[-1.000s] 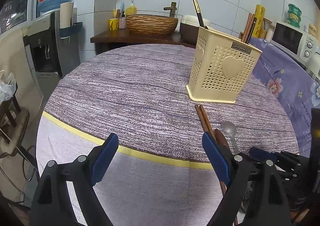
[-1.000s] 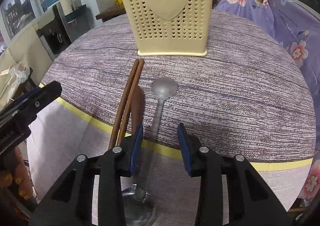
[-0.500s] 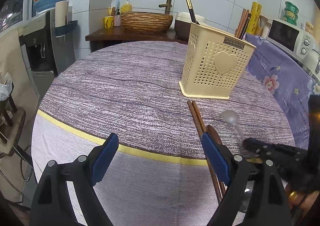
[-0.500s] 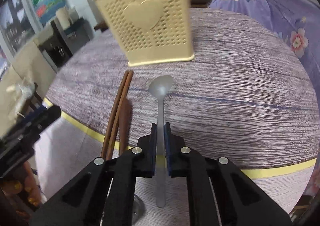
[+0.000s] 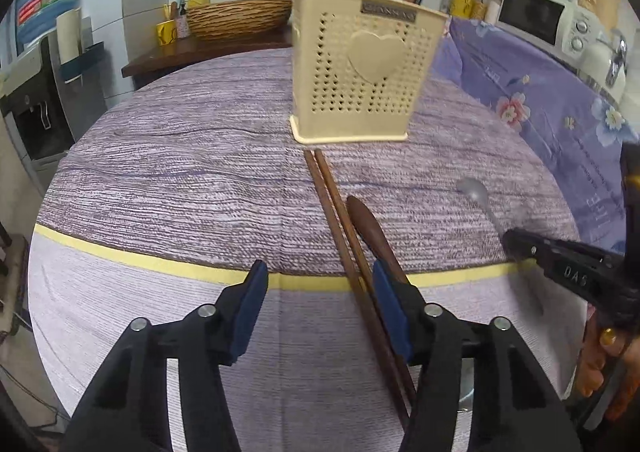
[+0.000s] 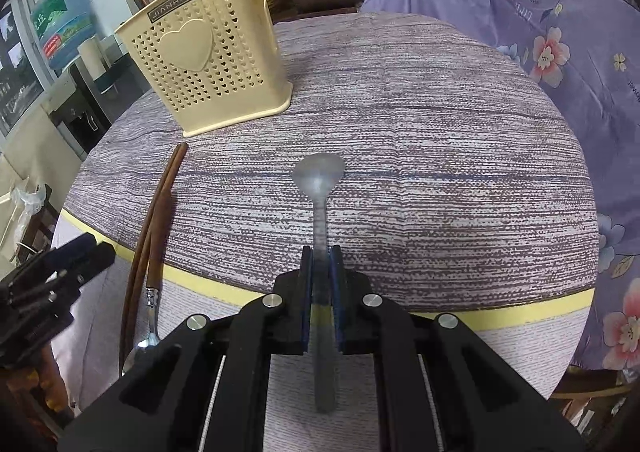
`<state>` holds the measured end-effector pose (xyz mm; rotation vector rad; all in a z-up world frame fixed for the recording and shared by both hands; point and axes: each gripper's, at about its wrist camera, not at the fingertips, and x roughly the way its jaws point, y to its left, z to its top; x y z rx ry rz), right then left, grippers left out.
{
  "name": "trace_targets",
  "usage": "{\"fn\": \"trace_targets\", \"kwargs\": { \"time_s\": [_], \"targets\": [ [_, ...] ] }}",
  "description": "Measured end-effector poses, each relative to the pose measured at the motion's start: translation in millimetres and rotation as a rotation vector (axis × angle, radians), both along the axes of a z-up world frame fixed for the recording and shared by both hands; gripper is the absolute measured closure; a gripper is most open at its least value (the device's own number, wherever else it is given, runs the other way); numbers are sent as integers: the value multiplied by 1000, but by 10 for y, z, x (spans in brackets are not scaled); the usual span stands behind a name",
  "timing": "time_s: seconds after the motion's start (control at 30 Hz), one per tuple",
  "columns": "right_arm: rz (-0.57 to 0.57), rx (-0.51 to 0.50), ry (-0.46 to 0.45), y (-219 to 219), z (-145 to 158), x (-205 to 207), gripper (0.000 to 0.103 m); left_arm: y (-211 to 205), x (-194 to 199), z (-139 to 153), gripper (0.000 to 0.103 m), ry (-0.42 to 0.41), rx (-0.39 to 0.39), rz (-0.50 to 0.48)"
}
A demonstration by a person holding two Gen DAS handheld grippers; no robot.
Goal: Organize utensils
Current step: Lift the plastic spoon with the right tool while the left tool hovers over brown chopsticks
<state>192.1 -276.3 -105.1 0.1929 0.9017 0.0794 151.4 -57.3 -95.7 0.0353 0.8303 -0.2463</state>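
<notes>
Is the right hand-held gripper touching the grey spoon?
Touching. In the right wrist view the right hand-held gripper has both blue pads pressed against the grey spoon handle, with no gap on either side.

Home kitchen; microwave point(image 5: 538, 18), tiled wall, water dispenser point(image 5: 30, 108), clothed round table point(image 5: 200, 156).

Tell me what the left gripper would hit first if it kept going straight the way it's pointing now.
Most likely the purple tablecloth, just left of the brown chopsticks. The left gripper points downward, with bare cloth ahead between its open fingers. The cream utensil holder sits farther back, though depth is hard to judge.
</notes>
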Motion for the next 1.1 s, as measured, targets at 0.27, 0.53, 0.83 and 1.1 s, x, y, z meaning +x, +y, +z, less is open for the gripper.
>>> {"fn": "trace_targets", "kwargs": {
  "time_s": [0.27, 0.53, 0.83, 1.1],
  "targets": [
    [-2, -30, -32, 96, 24, -65, 61, -138, 0, -139, 62, 38, 63, 8],
    [-12, -59, -38, 90, 62, -87, 49, -161, -10, -134, 64, 34, 93, 20],
    [34, -83, -38, 88, 59, 0, 45, 120, 65, -84, 63, 55, 65, 58],
    [67, -77, -26, 29, 19, 213, 45, 232, 275, 4, 58, 43, 9, 110]
  ]
}}
